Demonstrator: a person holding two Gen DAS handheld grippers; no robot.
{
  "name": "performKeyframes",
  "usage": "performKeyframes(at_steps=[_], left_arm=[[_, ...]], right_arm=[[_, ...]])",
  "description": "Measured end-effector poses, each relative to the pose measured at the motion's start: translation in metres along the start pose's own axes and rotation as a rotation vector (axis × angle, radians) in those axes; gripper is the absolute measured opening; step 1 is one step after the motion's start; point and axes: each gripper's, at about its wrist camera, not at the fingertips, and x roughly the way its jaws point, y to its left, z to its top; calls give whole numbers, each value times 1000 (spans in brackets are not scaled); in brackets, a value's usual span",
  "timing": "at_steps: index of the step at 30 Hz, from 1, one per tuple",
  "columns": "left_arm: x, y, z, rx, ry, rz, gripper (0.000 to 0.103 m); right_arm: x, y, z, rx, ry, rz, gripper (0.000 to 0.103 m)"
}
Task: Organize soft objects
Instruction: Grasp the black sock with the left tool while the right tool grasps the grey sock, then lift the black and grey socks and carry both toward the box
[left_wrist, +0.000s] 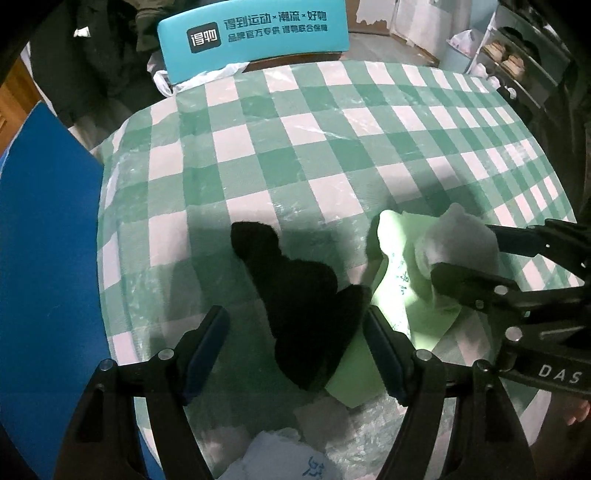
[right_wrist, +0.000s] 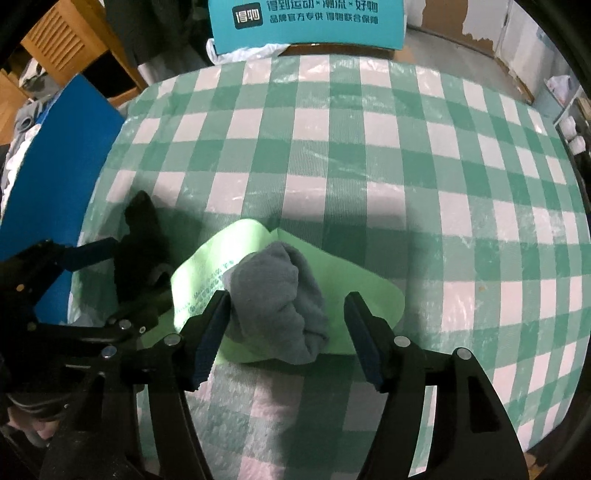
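Right gripper (right_wrist: 286, 332): jaws spread, straddling the grey sock (right_wrist: 280, 295), left pad touching it, right pad apart. Left gripper (left_wrist: 295, 350): jaws spread around the near end of the black sock (left_wrist: 295, 295). Grey sock: balled up on the green sheet (right_wrist: 351, 291), long axis running away from the gripper. Black sock: just left of the sheet, lying flat, pointing away and leftward. Advice: close squarely on the bundle's middle, clear of the sheet. Beyond: checked tablecloth (right_wrist: 369, 147), then teal box (right_wrist: 306, 22).
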Motion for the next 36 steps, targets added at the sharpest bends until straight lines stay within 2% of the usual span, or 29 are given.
performKeyframes(at_steps=[2,3,4,8,10,13,17,28,36], left_arm=[[0,-3,-1,7,-4,3,77],[0,-4,0,10,-4,2,77],[0,-5,0,13,-4,1,78],[0,-2,3,-4,-9,-16,77],[-1,2,4,-28,-16,-32,71],[-2,8,7,-57,-21,-72,55],[-4,13,8,-74,-24,-95,45],[-26,9,7,-47,-78,-72,43],[-47,7,8,-35,-127,-70,43]], right_arm=[[5,2,6,-10,5,2,59],[2,5,3,-14,9,5,46],[3,7,0,-16,11,5,40],[-1,12,-5,-18,1,5,28],[0,17,-3,-10,-7,2,25],[-2,15,-1,6,-19,4,24],[-1,14,1,19,-27,11,23],[-24,10,1,35,-66,32,22],[-39,17,2,18,-96,8,22]])
